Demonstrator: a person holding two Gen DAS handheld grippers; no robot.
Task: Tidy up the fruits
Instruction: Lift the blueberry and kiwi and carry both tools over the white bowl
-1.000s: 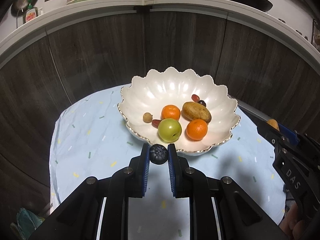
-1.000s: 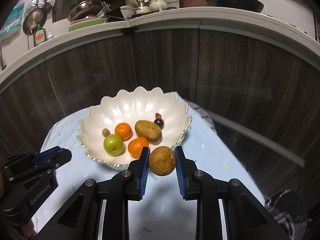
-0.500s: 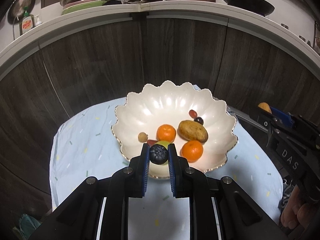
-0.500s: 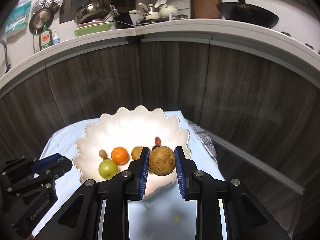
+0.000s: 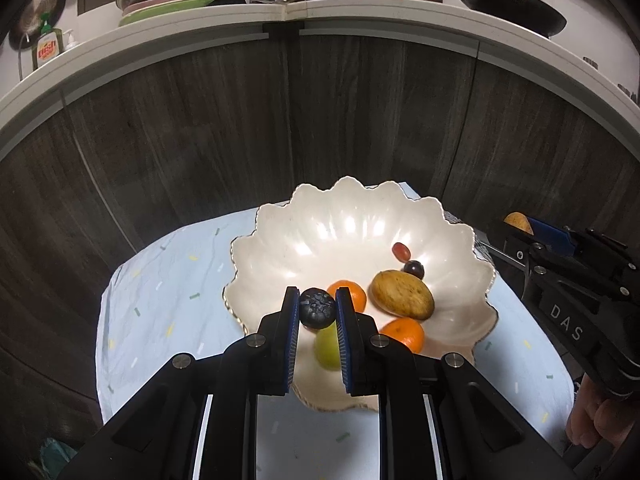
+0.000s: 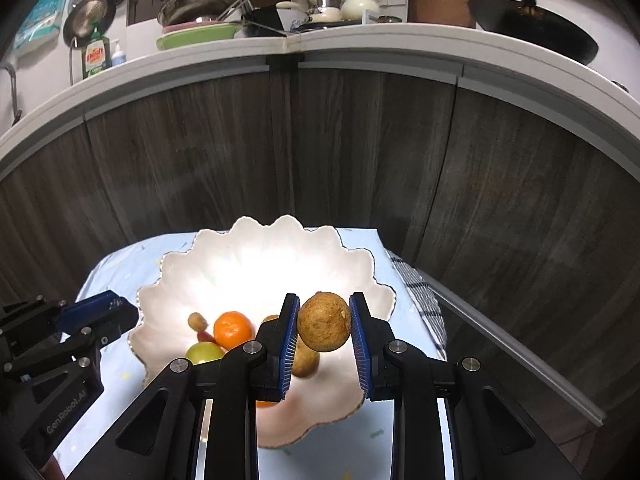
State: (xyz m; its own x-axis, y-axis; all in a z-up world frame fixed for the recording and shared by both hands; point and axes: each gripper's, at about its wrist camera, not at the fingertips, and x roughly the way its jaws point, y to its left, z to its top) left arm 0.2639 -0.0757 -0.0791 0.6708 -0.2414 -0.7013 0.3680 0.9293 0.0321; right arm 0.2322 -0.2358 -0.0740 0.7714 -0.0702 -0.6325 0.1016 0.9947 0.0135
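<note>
A white scalloped bowl (image 5: pixel 328 224) (image 6: pixel 256 248) stands on a pale blue cloth. In it lie two oranges (image 5: pixel 405 333), a green apple (image 5: pixel 326 346), a brown oval fruit (image 5: pixel 402 294), a red grape (image 5: pixel 401 251) and a dark grape (image 5: pixel 413 268). My left gripper (image 5: pixel 317 307) is shut on a small dark bumpy fruit (image 5: pixel 317 306), held over the bowl's near side. My right gripper (image 6: pixel 324 327) is shut on a round brown fruit (image 6: pixel 324 327), also above the bowl. A small tan fruit (image 6: pixel 197 321) lies beside an orange (image 6: pixel 233 329) in the right wrist view.
The cloth-covered table (image 5: pixel 160 292) is small, with dark wood cabinet fronts (image 5: pixel 280 128) close behind it. A white counter (image 6: pixel 360 40) above carries pans, dishes and a wok (image 6: pixel 532 28). A checked cloth (image 6: pixel 424 304) hangs at the table's right edge. A hand (image 5: pixel 596 416) shows lower right.
Both grippers have moved forward over the bowl with their fruits still held. The bowl now sits lower and closer under the fingers in both views.
</note>
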